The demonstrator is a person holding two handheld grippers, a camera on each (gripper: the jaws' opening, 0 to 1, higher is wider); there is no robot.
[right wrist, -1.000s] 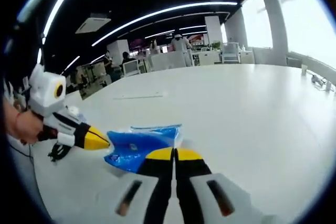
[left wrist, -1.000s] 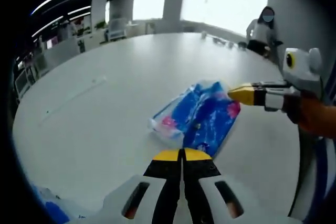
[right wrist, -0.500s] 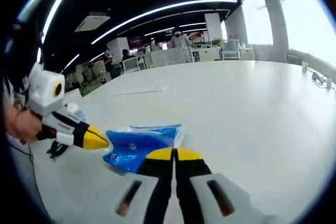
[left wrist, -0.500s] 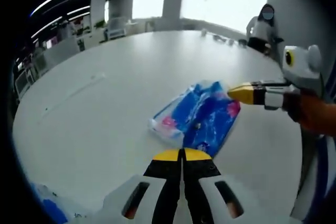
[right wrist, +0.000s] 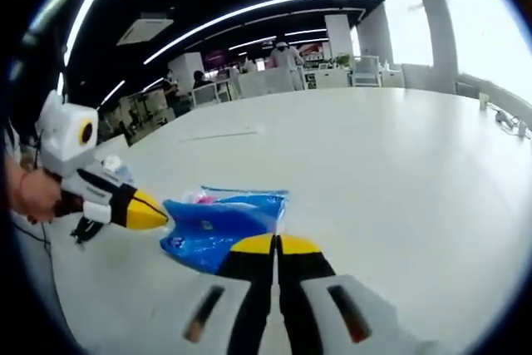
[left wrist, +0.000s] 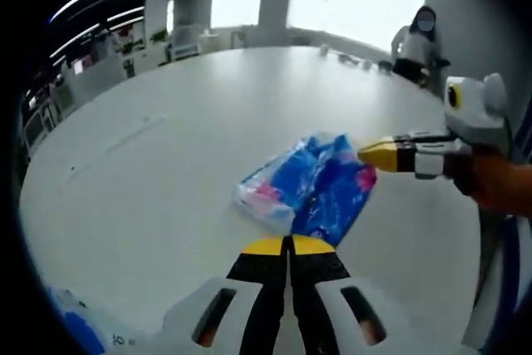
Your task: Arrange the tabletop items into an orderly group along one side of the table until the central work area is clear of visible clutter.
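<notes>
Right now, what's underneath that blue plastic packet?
The blue packet lies flat on the white table, with bare tabletop showing around it. Whatever might sit beneath it is covered. Both grippers, left and right, are shut nearby.

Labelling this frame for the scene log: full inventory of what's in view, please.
Plastic pack: 1, blue with pink and white print, on the table between the two grippers.
Table: 1, white, round.
Thin strip: 1, pale, lying farther out on the table.
Small items: a few, dark, at the far table edge by the windows; too small to identify.
Left gripper: 1, yellow tips, jaws together, near the pack.
Right gripper: 1, yellow tips, jaws together, at the pack's other edge.
</notes>
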